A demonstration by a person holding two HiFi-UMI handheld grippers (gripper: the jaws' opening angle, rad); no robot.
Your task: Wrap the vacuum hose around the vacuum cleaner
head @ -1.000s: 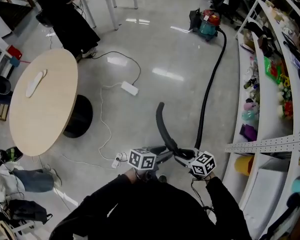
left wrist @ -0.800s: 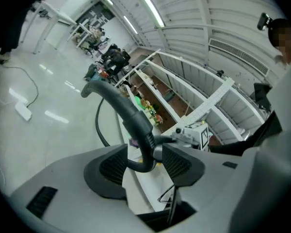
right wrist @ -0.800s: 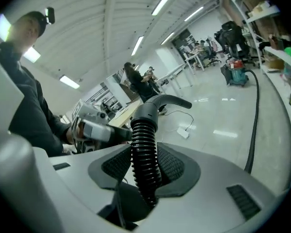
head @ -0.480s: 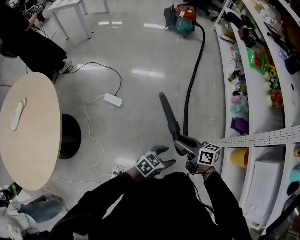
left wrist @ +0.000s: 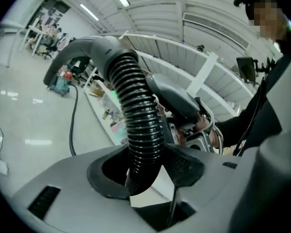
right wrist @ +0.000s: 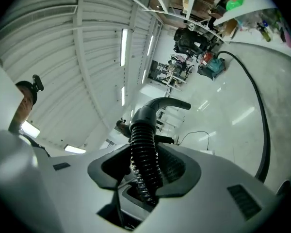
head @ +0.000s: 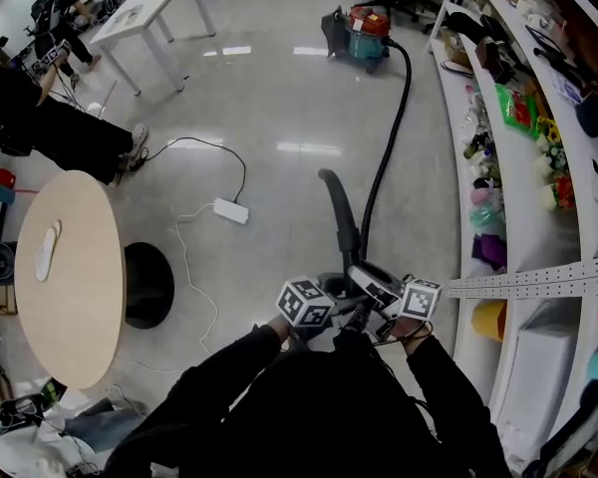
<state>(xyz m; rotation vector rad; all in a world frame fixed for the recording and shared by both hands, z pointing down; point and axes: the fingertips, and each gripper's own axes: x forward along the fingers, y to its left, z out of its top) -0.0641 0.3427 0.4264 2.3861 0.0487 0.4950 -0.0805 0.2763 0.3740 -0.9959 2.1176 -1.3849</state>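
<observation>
Black ribbed hose [left wrist: 138, 125]; red-teal vacuum [head: 367, 34]

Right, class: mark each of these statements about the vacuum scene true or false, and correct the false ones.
1. The right tongs are closed on the ribbed black hose. True.
2. The vacuum cleaner stands right at the person's feet. False: it sits far off across the floor.
3. The hose is already wound around the vacuum cleaner. False: it runs stretched out along the floor from the cleaner to the tongs.
4. A white power strip lies on the floor between the round table and the hose. True.
</observation>
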